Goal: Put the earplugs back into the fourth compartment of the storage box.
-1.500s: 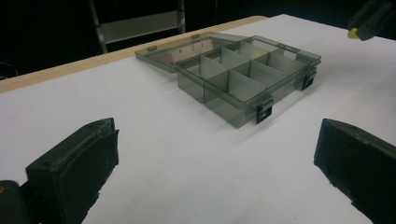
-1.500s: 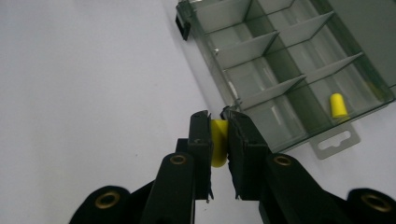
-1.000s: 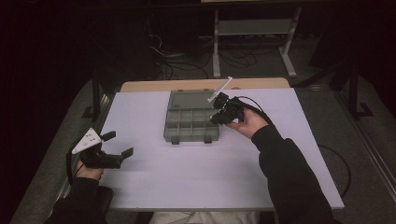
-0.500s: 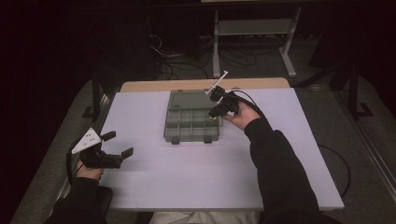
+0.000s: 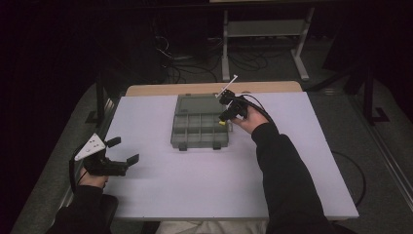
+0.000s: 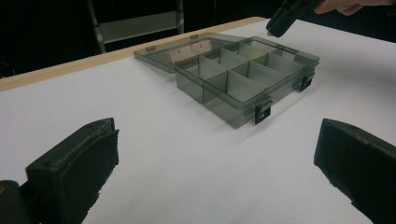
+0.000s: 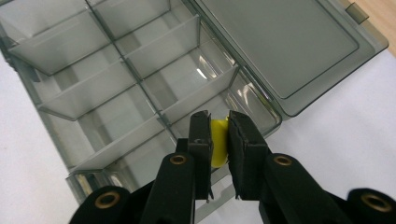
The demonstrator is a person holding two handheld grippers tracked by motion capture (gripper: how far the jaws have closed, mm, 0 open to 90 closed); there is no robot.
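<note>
On the white table point(image 5: 204, 190), right gripper point(image 7: 218, 126) pinches a yellow piece point(image 7: 218, 140) over the organizer box point(image 5: 195, 127) — left gripper point(image 6: 215, 154) gapes.

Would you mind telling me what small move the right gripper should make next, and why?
Probably lower a little, then open. The right gripper is shut on a small yellow piece, poised above a compartment at the right end of the open grey box, not yet inside it.

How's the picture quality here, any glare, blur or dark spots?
High view: lit table, surroundings nearly black. Left gripper view: near jaws soft, organizer box sharp. Right gripper view: small glare on a divider, the right claw and its yellow piece crisp.
</note>
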